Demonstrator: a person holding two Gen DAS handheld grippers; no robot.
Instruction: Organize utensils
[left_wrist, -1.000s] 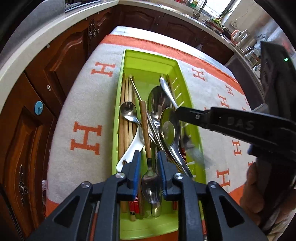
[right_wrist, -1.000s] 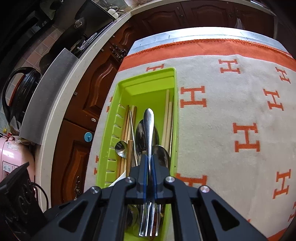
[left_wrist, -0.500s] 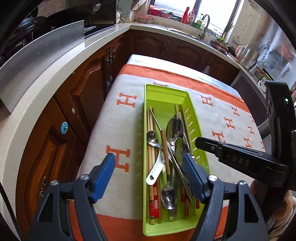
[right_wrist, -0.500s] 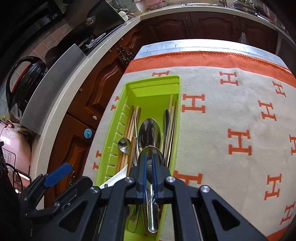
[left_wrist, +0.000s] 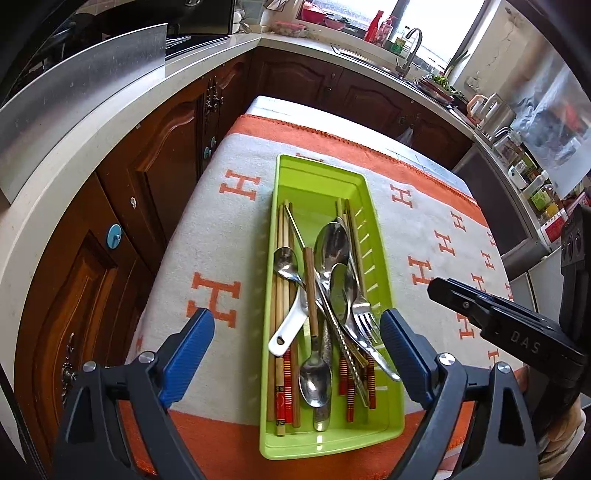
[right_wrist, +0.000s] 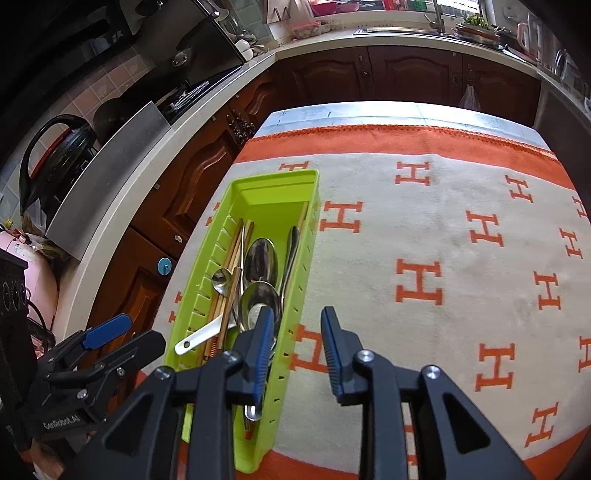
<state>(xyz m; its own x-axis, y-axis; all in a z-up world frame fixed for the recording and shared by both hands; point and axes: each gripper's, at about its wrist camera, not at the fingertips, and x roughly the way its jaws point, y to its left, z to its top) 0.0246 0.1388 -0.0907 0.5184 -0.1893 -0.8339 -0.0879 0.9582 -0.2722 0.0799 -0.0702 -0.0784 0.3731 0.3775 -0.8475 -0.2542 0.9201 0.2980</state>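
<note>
A lime-green tray lies lengthwise on the cloth and holds a mixed pile. In it are steel spoons, a fork, a white ceramic spoon, a wooden-handled spoon and red-ended chopsticks. My left gripper hangs above the tray's near end, jaws opening wide, nothing between them. My right gripper is over the tray's right wall, jaws opening and empty. The spoons lie just left of it.
An orange-bordered cloth with H marks covers the table, bare to the right of the tray. Dark wooden cabinets and a pale counter run along the left and far sides. The table's left edge is close to the tray.
My left gripper let go of the wooden-handled spoon, opened wide and rose. My right gripper released a steel utensil into the tray, opened and shifted right.
</note>
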